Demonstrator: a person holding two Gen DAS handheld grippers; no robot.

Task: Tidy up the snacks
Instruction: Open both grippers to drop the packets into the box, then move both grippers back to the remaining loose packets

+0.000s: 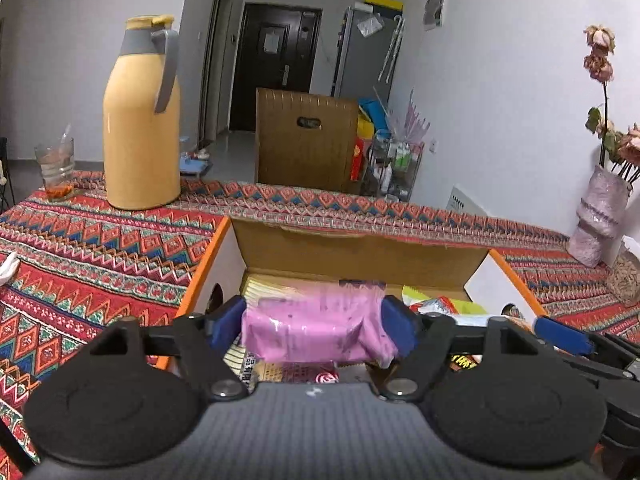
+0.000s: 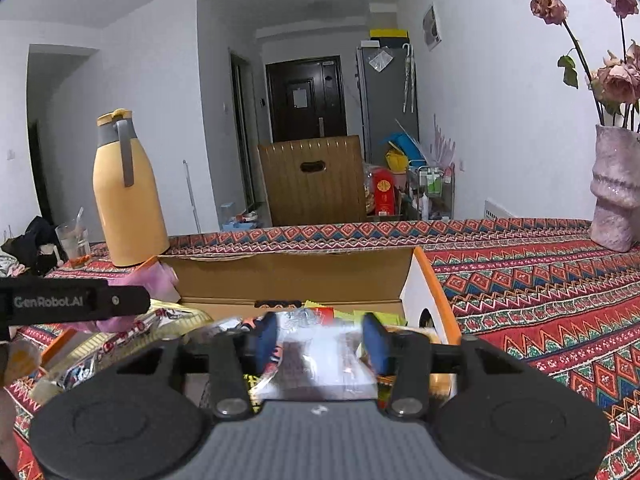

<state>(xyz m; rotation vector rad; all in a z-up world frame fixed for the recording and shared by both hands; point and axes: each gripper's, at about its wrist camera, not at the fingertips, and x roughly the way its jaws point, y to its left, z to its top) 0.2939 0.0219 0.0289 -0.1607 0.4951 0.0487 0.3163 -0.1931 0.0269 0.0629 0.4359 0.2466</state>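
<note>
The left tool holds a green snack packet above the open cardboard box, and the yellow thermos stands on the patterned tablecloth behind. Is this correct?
Not fully. The snack packet clamped in the left tool is pink, not green, as the left wrist view shows. The rest holds: it is above the open cardboard box, and the yellow thermos stands on the patterned tablecloth behind.

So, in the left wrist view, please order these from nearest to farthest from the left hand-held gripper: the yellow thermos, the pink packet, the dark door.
1. Pink packet: clamped in the left hand-held gripper, over the box.
2. Yellow thermos: on the table, far left.
3. Dark door: behind, across the room.
</note>
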